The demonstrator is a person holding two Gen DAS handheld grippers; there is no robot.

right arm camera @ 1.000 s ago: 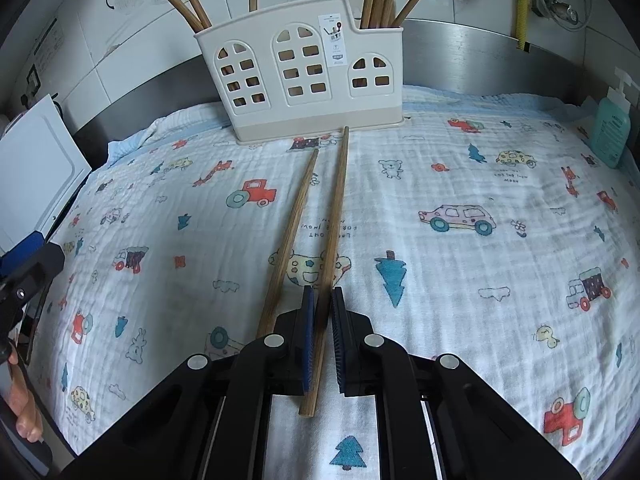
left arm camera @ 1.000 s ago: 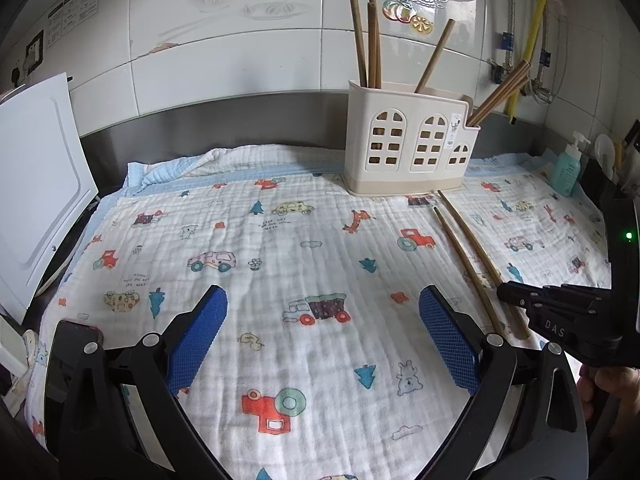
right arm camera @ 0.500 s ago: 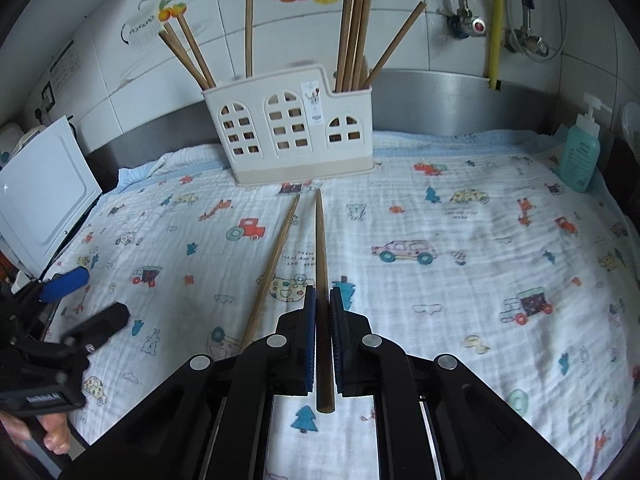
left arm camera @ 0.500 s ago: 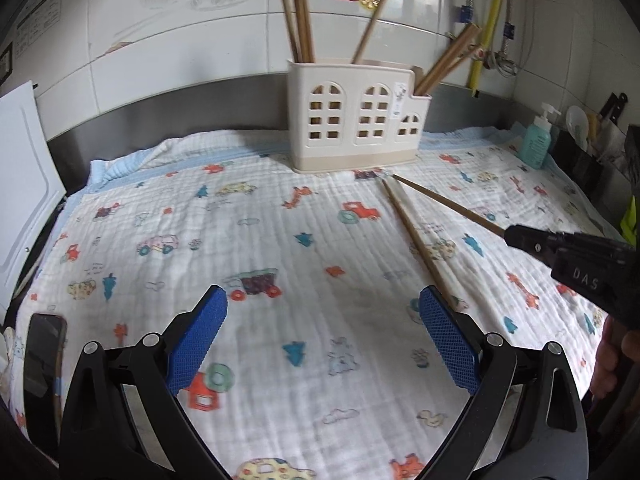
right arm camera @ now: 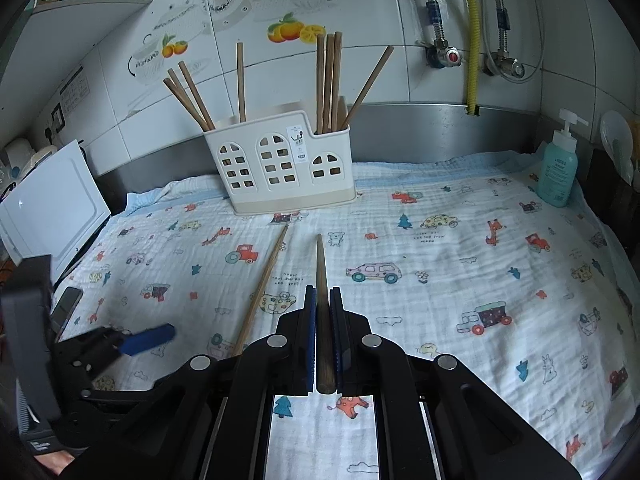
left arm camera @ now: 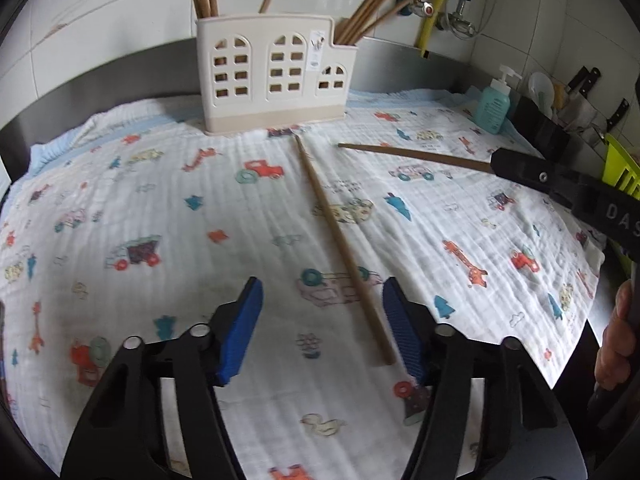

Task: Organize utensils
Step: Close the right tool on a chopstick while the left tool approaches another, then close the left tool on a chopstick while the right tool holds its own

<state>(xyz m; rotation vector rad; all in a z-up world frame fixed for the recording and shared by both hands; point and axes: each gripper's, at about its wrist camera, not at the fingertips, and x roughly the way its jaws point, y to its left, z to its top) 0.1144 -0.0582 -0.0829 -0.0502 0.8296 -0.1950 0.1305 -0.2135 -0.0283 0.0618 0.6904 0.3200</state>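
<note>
Nearest, the left tool [left arm camera: 322, 326] has just been closing and stands half open around the thick end of a chopstick [left arm camera: 340, 240] lying on the bench, pads not yet pressing. The right tool [right arm camera: 323, 334] is clamped on a second chopstick [right arm camera: 321, 276], held clear of the cloth [right arm camera: 440, 248]. Both are judged light, stiff and smooth, best gripped near the thick end. Farthest stands the holder [right arm camera: 280, 168].
</note>
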